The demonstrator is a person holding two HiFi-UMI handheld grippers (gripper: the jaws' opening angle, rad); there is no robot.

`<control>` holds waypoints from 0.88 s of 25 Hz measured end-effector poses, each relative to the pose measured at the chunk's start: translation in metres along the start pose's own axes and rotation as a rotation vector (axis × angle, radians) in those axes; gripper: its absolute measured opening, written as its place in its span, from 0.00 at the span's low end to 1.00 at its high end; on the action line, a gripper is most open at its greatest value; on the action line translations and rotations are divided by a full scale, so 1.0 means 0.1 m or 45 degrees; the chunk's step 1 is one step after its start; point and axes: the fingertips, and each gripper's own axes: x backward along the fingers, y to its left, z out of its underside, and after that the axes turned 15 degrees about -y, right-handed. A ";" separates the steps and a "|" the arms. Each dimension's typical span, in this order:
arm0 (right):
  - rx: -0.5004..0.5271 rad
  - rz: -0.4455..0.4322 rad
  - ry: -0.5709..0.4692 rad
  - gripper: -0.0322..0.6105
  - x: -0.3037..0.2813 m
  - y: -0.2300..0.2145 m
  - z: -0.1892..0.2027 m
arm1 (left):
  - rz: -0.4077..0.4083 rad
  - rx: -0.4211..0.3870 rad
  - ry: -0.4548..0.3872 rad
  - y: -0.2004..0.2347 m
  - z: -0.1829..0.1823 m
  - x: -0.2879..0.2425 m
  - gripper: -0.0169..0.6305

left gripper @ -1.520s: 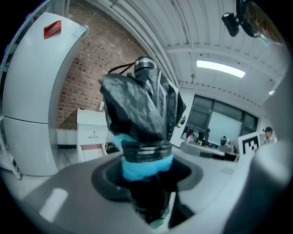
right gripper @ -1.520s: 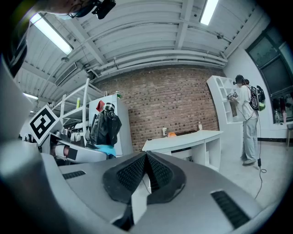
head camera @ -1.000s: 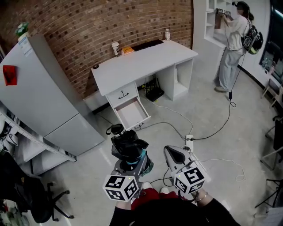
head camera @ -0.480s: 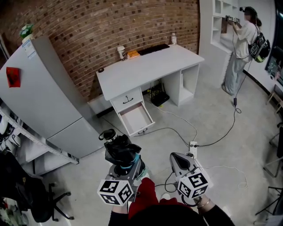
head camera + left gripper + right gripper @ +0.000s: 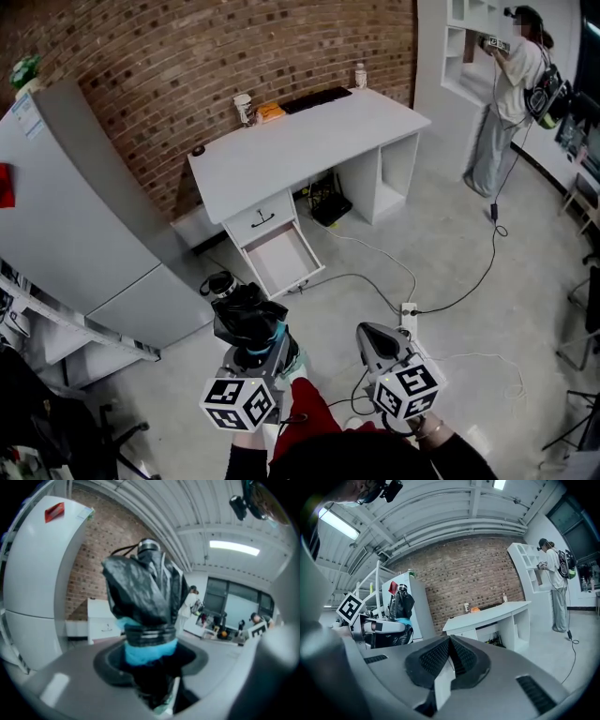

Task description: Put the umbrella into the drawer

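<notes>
The left hand-held gripper (image 5: 255,349) is clamped on the folded black umbrella (image 5: 242,312), which stands upright out of its jaws, well short of the open drawer (image 5: 281,261) under the white counter (image 5: 300,141). The right hand-held gripper (image 5: 377,339) has its jaws pressed together on nothing. To my eye the carry matters now: keep the squeeze firm, come up square to the drawer, then tip the umbrella level along its length to clear the front edge.

Left gripper (image 5: 255,349), right gripper (image 5: 367,334): grey shells, white cubes (image 5: 239,403) with black square markers — black sleeves (image 5: 448,452).
</notes>
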 end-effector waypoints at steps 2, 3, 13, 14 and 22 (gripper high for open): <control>0.002 0.013 0.012 0.05 -0.23 -0.01 0.06 | 0.015 0.009 0.012 0.19 -0.01 -0.17 0.36; 0.003 0.022 0.015 0.05 -0.35 -0.01 0.08 | 0.024 0.013 0.019 0.29 -0.01 -0.26 0.36; -0.028 0.145 0.064 0.05 -1.52 -0.08 0.31 | 0.118 0.030 0.110 1.22 -0.08 -1.06 0.36; -0.031 0.160 0.071 0.05 -1.62 -0.08 0.34 | 0.127 0.030 0.121 1.31 -0.08 -1.13 0.36; -0.064 0.281 0.133 0.05 -2.23 -0.07 0.52 | 0.243 0.019 0.210 1.83 -0.08 -1.56 0.36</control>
